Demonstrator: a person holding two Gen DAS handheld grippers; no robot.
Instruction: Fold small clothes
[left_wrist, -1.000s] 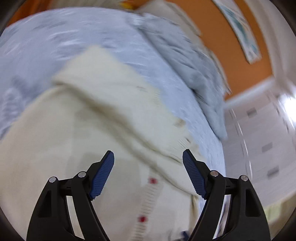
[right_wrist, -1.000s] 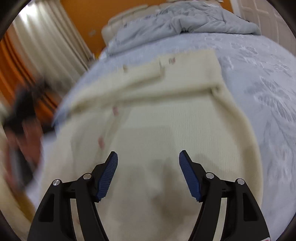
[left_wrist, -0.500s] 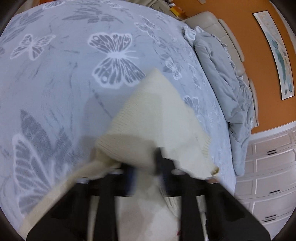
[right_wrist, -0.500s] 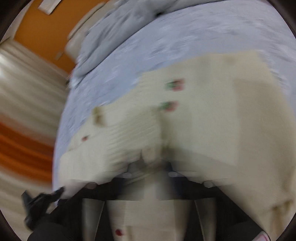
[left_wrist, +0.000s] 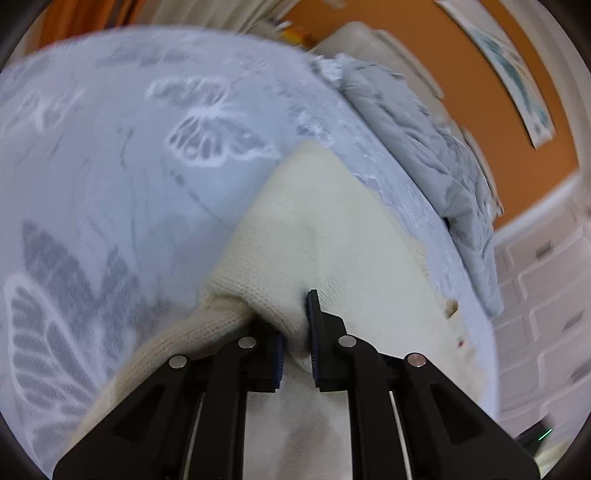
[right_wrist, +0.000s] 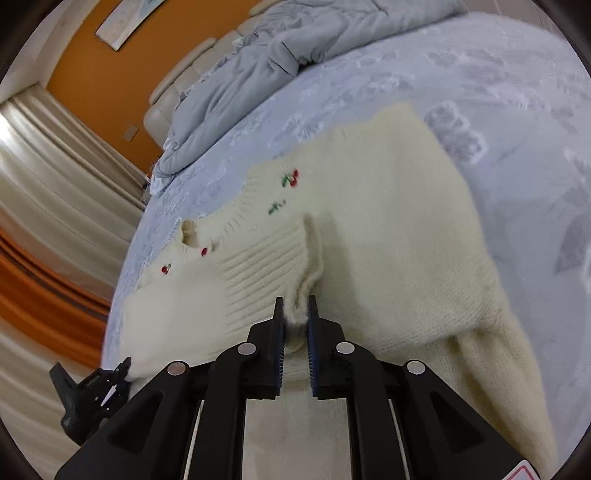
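A cream knitted cardigan (right_wrist: 388, 221) with small red cherry embroidery lies on a pale blue bedspread with butterfly print (left_wrist: 110, 166). My right gripper (right_wrist: 295, 321) is shut on a pinch of the ribbed hem near the cardigan's middle. My left gripper (left_wrist: 295, 332) is shut on a folded edge of the cardigan (left_wrist: 325, 236), with a sleeve trailing to the lower left. In the right wrist view the left gripper (right_wrist: 92, 387) shows at the cardigan's far left edge.
A rumpled grey duvet (right_wrist: 277, 62) and a beige headboard (right_wrist: 177, 85) lie at the far end of the bed. An orange wall (left_wrist: 461, 74) with a picture, white drawers (left_wrist: 546, 295) and cream curtains (right_wrist: 48, 184) surround the bed.
Both grippers went from open above the cardigan to shut on its fabric. The cardigan now lies partly folded, with the hem drawn over the body.
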